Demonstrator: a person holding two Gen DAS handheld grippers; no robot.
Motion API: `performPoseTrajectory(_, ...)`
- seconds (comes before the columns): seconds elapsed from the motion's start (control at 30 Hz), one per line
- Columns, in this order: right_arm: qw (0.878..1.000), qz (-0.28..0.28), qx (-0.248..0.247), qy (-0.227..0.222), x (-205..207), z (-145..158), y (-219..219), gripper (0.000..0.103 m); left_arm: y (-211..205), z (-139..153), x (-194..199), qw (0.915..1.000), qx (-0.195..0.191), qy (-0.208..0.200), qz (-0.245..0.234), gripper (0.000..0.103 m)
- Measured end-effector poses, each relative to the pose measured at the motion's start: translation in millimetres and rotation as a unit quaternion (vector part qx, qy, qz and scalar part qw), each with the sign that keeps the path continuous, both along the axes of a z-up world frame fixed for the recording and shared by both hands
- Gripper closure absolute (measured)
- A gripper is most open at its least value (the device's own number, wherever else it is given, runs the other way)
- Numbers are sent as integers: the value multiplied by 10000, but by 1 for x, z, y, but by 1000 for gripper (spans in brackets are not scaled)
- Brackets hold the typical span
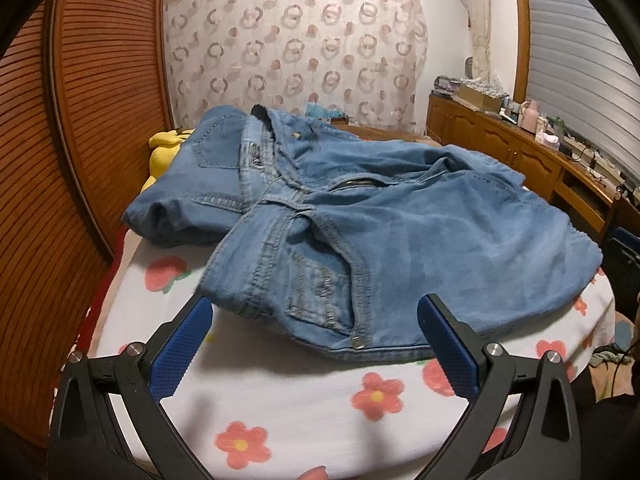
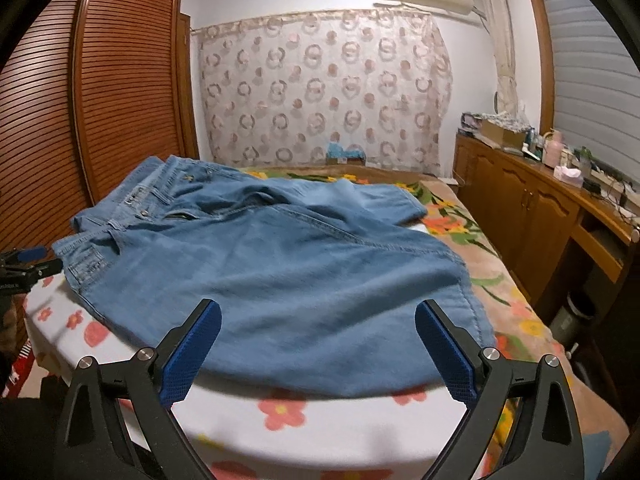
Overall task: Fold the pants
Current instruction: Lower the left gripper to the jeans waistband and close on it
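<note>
A pair of light blue jeans [image 1: 400,232] lies rumpled on a white blanket with red flowers [image 1: 304,400]. Its waistband and front pocket face my left gripper [image 1: 316,312], which is open and empty, with its tips at the near edge of the waistband. In the right wrist view the jeans [image 2: 280,280] spread across the bed with the legs running to the far right. My right gripper [image 2: 318,316] is open and empty, its tips over the near edge of a leg. The left gripper [image 2: 28,264] shows at the far left there.
A wooden louvred wardrobe [image 1: 92,120] stands at the left. A low wooden cabinet [image 2: 540,208] with clutter runs along the right. A yellow plush toy [image 1: 164,148] lies behind the jeans. A patterned curtain [image 2: 320,92] hangs on the back wall.
</note>
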State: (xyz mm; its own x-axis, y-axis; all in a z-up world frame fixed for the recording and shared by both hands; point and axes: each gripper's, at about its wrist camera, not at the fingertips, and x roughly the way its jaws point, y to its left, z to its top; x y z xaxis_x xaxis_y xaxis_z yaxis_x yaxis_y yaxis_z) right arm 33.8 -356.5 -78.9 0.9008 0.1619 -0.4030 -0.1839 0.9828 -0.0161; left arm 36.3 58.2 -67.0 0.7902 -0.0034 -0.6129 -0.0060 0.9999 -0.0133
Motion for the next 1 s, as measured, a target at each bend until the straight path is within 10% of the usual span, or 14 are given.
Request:
performPoseTrajectory(0.43,9985,-390,11,387,-1,2,-6,5,48,-12,13,9990,-276,222,269,12)
performPoseTrajectory(1.0,9969,-576,11,529,3,9,-11,5,50,-23,29,9959,-803,386,153,71)
